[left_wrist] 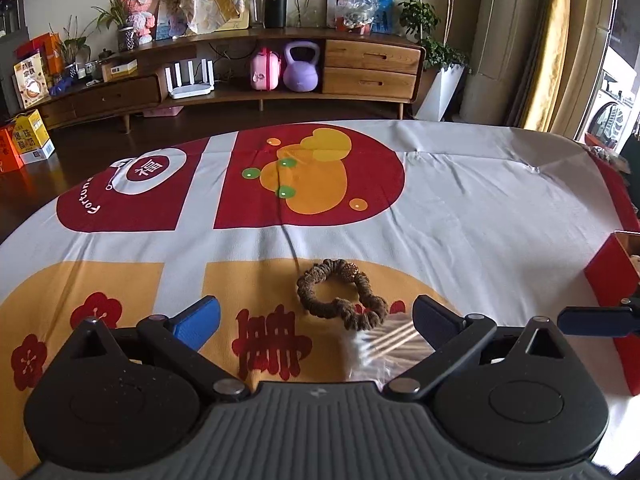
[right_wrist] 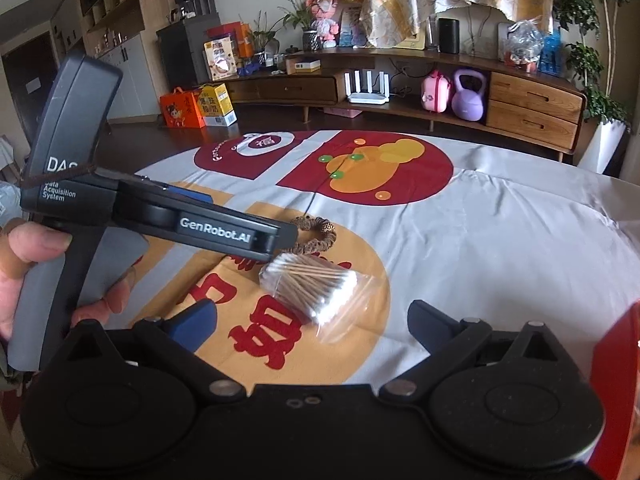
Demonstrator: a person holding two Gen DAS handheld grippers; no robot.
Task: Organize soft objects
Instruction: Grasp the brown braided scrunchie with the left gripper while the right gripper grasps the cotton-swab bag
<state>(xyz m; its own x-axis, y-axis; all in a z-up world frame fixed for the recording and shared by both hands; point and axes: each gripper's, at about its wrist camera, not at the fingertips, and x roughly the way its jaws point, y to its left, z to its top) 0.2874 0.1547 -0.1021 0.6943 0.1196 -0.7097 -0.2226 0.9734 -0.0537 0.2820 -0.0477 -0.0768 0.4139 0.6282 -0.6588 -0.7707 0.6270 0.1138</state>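
A brown scrunchie (left_wrist: pixel 340 299) lies on the patterned tablecloth (left_wrist: pixel 480 220), just ahead of my open, empty left gripper (left_wrist: pixel 316 316). A clear bag of cotton swabs (left_wrist: pixel 384 346) lies beside the scrunchie, between the left fingers, partly hidden by the gripper body. In the right wrist view the swab bag (right_wrist: pixel 316 286) lies just ahead of my open, empty right gripper (right_wrist: pixel 312 320). The scrunchie (right_wrist: pixel 316 230) sits behind the bag, partly hidden by the left gripper's body (right_wrist: pixel 216 228), which a hand holds at the left.
A red box (left_wrist: pixel 614 276) stands at the table's right edge; it also shows in the right wrist view (right_wrist: pixel 616 380). The right gripper's finger (left_wrist: pixel 596 320) shows at the right in the left view. A wooden TV cabinet (left_wrist: pixel 280 76) stands beyond the table.
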